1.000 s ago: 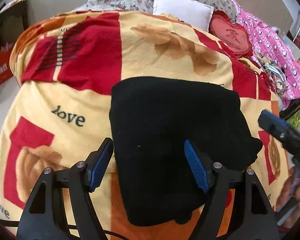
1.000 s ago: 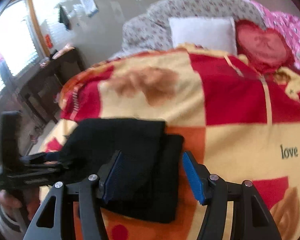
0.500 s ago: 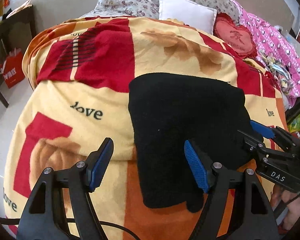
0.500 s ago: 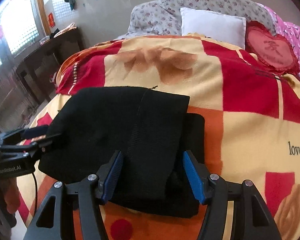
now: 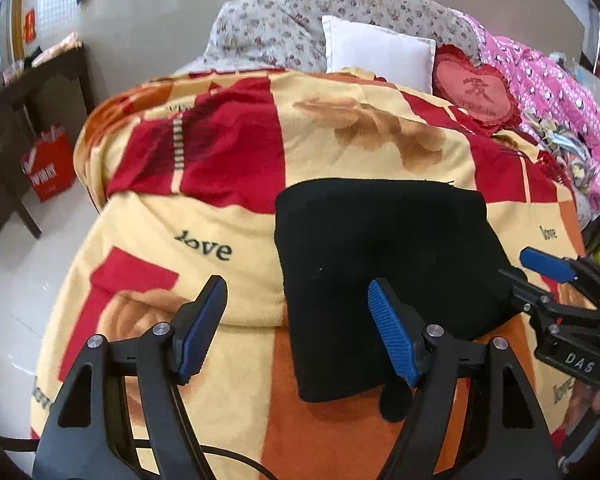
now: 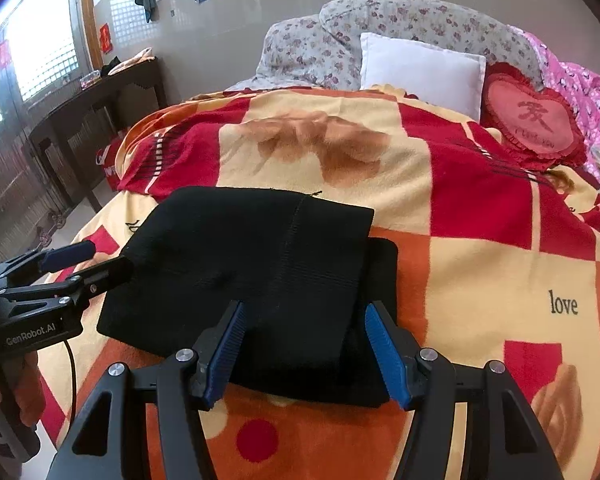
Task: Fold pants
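Note:
The black pants lie folded into a thick rectangle on the red, yellow and orange blanket. My left gripper is open over the near left edge of the pants, its right finger above the cloth and its left one over bare blanket. In the right wrist view the pants show a narrower top layer on a wider bottom one. My right gripper is open above their near right end, with cloth seen between the fingers but not pinched. Each gripper shows in the other's view: the right gripper, the left gripper.
A white pillow, a red heart cushion and floral bedding sit at the head of the bed, pink bedding at its right. A dark wooden table and a red bag stand left of the bed.
Both grippers have drawn back toward the near edge of the bed, so the pants sit farther up in both views. The right gripper has come into the left wrist view. The jaws kept their width.

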`<state>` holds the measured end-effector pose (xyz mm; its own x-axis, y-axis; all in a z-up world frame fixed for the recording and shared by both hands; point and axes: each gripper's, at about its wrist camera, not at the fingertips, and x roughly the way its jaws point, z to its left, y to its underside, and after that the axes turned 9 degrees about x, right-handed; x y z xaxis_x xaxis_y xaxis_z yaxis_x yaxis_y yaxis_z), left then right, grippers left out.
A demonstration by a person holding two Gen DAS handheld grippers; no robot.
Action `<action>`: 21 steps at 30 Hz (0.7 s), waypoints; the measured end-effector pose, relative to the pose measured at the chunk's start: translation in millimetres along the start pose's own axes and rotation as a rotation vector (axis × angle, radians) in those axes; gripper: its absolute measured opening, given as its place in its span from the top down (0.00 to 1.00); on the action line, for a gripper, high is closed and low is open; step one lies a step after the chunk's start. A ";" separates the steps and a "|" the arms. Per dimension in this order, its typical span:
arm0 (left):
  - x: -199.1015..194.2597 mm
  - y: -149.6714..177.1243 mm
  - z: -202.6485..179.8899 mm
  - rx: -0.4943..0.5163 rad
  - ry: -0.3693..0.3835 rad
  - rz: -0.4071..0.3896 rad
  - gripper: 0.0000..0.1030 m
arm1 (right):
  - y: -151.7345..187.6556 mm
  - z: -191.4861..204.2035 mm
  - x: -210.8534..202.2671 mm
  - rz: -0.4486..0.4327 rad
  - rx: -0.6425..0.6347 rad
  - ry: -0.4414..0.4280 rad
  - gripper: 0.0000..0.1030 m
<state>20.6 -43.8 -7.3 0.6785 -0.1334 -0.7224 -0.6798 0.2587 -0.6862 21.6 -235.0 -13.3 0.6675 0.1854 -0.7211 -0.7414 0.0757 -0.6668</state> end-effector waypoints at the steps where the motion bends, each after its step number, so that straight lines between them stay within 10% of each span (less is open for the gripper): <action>1: -1.5 0.7 -0.7 0.007 -0.006 -0.005 0.29 | 0.7 -0.5 -1.7 -0.003 0.004 0.001 0.42; 21: -22.7 9.6 -7.5 -0.029 -0.043 -0.057 0.29 | 9.6 -6.8 -17.1 -0.014 0.053 0.014 0.42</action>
<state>-3.4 -45.5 1.8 0.7272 -0.1062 -0.6782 -0.6471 0.2236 -0.7289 3.6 -244.1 -8.6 0.6782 0.1705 -0.7148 -0.7346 0.1297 -0.6660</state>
